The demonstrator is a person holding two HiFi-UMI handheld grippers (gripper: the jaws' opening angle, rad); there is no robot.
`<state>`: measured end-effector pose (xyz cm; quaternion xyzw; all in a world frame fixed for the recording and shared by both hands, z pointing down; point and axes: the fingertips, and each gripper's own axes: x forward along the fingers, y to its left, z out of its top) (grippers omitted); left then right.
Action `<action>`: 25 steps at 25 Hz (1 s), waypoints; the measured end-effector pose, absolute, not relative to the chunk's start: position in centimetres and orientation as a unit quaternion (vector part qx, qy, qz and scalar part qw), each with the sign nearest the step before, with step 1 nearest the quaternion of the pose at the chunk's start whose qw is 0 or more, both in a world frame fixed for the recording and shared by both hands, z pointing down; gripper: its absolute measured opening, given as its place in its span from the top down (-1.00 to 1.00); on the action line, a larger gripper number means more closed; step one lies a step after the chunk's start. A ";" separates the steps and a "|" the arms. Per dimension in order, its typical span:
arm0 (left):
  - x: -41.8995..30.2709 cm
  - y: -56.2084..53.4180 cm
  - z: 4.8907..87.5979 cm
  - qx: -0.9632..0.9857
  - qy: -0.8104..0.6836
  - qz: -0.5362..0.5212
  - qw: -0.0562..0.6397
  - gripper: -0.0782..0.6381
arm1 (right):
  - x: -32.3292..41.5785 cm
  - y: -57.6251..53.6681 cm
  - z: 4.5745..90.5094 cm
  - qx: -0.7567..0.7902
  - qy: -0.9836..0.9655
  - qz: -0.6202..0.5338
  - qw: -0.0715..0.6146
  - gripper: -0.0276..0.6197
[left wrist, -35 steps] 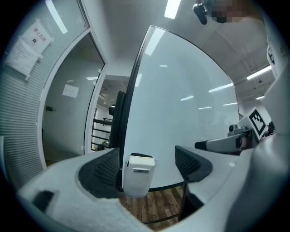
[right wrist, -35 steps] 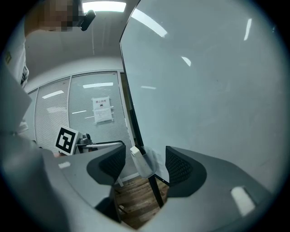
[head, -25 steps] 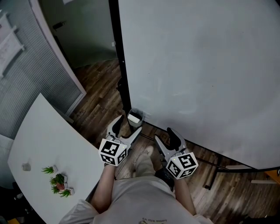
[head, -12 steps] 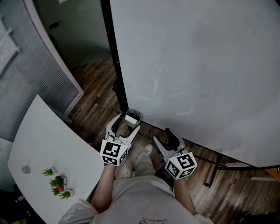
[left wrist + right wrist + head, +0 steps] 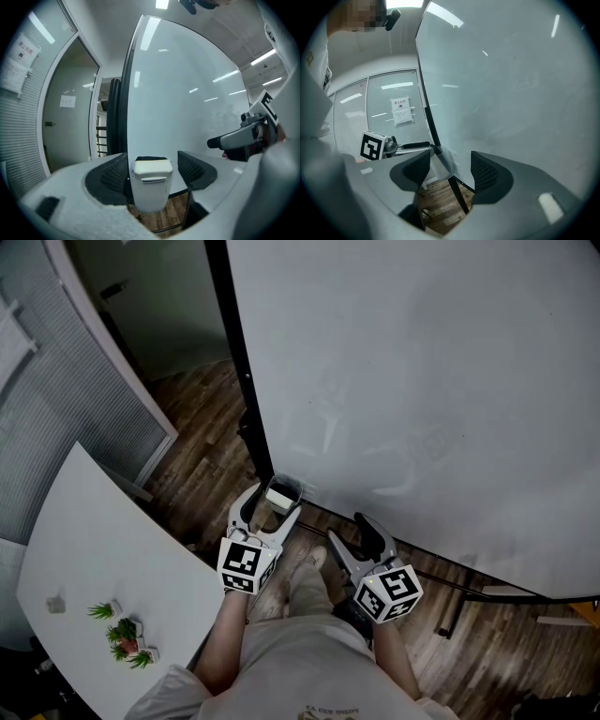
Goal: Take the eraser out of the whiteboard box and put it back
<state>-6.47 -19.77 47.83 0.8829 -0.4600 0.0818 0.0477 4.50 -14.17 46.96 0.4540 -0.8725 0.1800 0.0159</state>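
The white block eraser sits in the white plastic whiteboard box, mostly hidden by its wall; only the left gripper view shows its dark felt. The fingers of the left gripper, just closing, straddle the box wide without pressing it. Those of the right gripper gape empty.

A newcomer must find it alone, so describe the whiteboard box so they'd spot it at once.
Start at the big whiteboard. At its bottom left corner, beside the black frame post, sits a small pale box. Nothing else shows on the board, and a white-topped eraser pokes out of it.
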 end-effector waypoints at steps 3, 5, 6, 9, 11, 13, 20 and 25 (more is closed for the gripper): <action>-6.2 -20.1 47.9 0.883 -0.459 0.085 0.044 -0.12 | 4.6 -14.5 47.2 0.455 -0.872 0.182 0.018 0.07; -6.1 -20.2 48.0 0.884 -0.458 0.085 0.044 -0.11 | 4.7 -14.7 47.2 0.455 -0.871 0.183 0.018 0.07; -6.1 -20.3 48.1 0.884 -0.458 0.086 0.044 -0.11 | 4.7 -14.8 47.3 0.455 -0.871 0.184 0.018 0.07; -5.9 -20.4 48.3 0.884 -0.457 0.090 0.042 -0.10 | 4.8 -14.9 47.5 0.455 -0.870 0.188 0.020 0.08; -5.9 -20.5 48.3 0.884 -0.458 0.091 0.039 -0.10 | 4.9 -15.0 47.6 0.455 -0.870 0.189 0.021 0.08; -5.8 -20.6 48.0 0.884 -0.458 0.091 0.030 -0.09 | 4.9 -15.1 47.7 0.455 -0.870 0.190 0.022 0.08; -5.6 -20.9 48.0 0.883 -0.459 0.092 0.022 -0.07 | 5.1 -15.2 47.9 0.456 -0.868 0.194 0.022 0.08; -5.5 -21.2 48.0 0.883 -0.459 0.093 0.018 -0.05 | 5.3 -15.3 48.1 0.457 -0.867 0.196 0.023 0.08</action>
